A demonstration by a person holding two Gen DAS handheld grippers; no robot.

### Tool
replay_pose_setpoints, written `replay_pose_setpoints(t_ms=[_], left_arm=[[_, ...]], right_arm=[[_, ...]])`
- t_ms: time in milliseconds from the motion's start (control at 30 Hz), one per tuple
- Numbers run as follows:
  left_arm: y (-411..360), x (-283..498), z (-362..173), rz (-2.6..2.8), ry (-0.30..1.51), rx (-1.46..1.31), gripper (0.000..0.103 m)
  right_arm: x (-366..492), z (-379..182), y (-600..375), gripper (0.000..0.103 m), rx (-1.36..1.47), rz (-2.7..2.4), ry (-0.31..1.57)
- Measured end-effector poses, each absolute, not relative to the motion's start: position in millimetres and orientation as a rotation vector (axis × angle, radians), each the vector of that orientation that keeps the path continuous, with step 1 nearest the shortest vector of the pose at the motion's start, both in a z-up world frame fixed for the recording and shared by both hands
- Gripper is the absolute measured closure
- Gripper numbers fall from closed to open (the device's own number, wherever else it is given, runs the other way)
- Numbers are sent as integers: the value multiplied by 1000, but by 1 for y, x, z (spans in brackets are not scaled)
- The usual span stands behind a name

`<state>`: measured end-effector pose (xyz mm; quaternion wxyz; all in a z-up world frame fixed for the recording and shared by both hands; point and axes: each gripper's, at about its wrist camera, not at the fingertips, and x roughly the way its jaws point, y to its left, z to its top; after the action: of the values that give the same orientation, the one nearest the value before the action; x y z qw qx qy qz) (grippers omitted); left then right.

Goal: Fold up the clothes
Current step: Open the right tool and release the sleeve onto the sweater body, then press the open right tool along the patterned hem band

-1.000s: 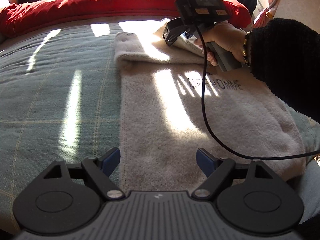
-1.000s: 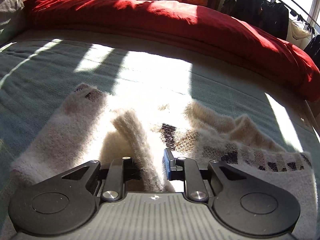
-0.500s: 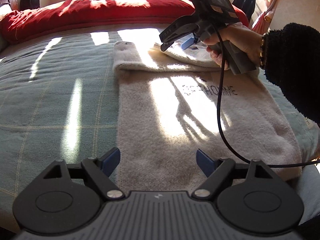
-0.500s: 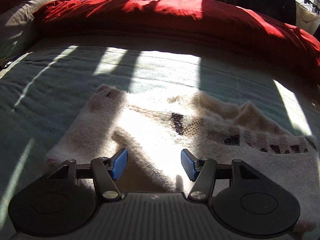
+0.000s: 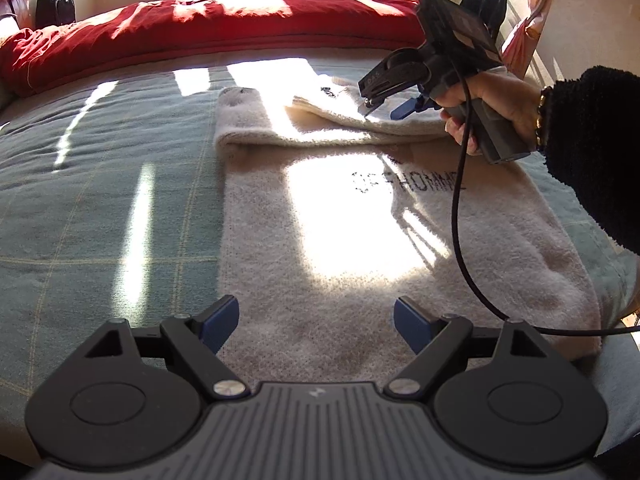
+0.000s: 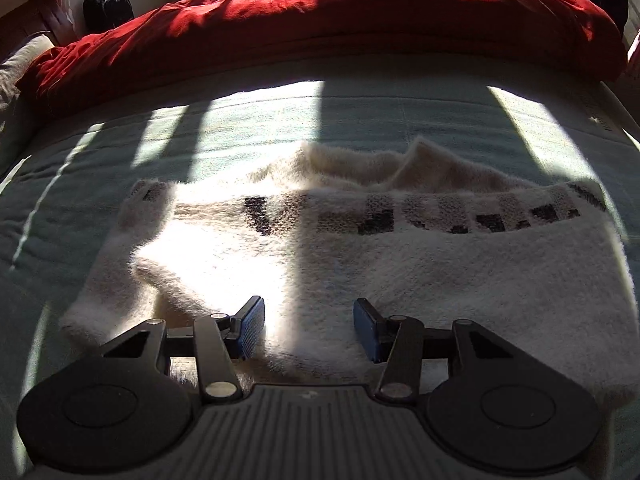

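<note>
We find one cream knit sweater (image 5: 360, 240) lying flat on the bed (image 5: 100, 200), its sleeves folded across the chest end and the lettered body stretching toward the near edge. The left hand-held gripper (image 5: 316, 320) hangs above the hem with its jaws wide apart and nothing between them. The right hand-held gripper (image 6: 308, 330), held in a hand (image 5: 492, 104) above the folded sleeves, is likewise parted and empty.

Risks, in our judgement: the fuzzy knit may snag on a pad, or a single-layer pinch may drag the sleeve fold loose; the trailing cable (image 5: 464, 240) lies across the body and could catch in any fold.

Count: one sweater, two grippers, one cable, one red duvet (image 6: 320, 20).
</note>
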<state>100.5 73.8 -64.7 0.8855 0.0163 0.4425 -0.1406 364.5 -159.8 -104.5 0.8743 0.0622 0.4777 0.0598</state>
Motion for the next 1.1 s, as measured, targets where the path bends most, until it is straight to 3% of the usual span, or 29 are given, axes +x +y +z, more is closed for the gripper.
replay_pose_setpoints(t_ms=[233, 400, 667, 1100], left_arm=[[46, 110, -62, -311, 913, 60, 18], [13, 114, -62, -360, 903, 79, 18], [-41, 110, -63, -449, 901, 147, 18], [-68, 119, -72, -433, 938, 198, 18]], right_arm=[[330, -64, -211, 48, 165, 175, 898], [292, -36, -288, 39, 145, 78, 831], [248, -70, -359, 36, 121, 5, 899], [264, -111, -339, 36, -81, -21, 824]])
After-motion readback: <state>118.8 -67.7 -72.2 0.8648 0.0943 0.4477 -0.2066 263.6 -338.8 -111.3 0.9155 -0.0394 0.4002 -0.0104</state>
